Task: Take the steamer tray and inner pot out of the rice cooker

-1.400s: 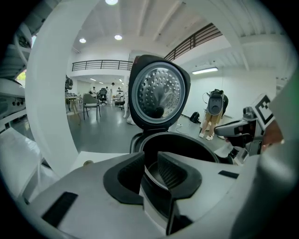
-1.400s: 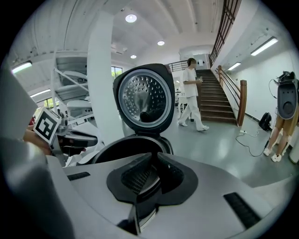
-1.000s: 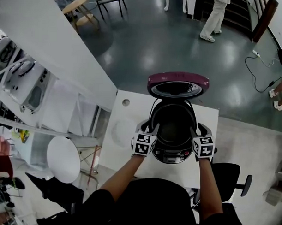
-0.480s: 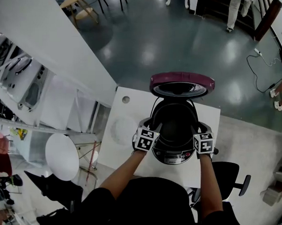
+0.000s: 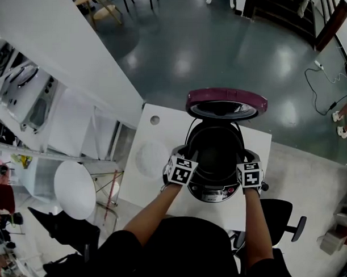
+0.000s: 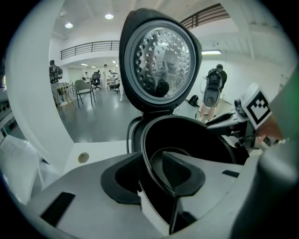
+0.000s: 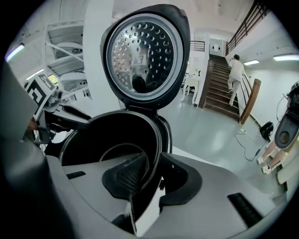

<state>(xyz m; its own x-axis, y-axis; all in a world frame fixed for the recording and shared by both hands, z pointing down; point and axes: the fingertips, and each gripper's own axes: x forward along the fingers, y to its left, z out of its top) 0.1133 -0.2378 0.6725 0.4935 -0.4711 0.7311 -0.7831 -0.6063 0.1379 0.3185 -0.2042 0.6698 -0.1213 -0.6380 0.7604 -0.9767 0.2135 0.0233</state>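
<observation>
The rice cooker [image 5: 215, 190] stands on a white table [image 5: 256, 143] with its maroon lid [image 5: 226, 102] raised. The black inner pot [image 5: 216, 150] sits inside it; I see no steamer tray in it. My left gripper [image 5: 191, 160] straddles the pot's left rim and my right gripper [image 5: 241, 161] its right rim. In the left gripper view the left gripper [image 6: 156, 172] has the pot's rim [image 6: 147, 154] between its closing jaws, one pad inside, one outside. The right gripper [image 7: 152, 175] holds the opposite rim [image 7: 156, 154] the same way, its jaws closing too.
A pale round thing [image 5: 151, 158] lies on the table left of the cooker, near a small round hole [image 5: 154, 120]. A black office chair [image 5: 281, 216] stands to the right below the table. A white counter [image 5: 63, 59] runs along the left.
Both grippers have sunk a little onto the pot's rim, and their jaws have narrowed around it. The cooker has not moved.
</observation>
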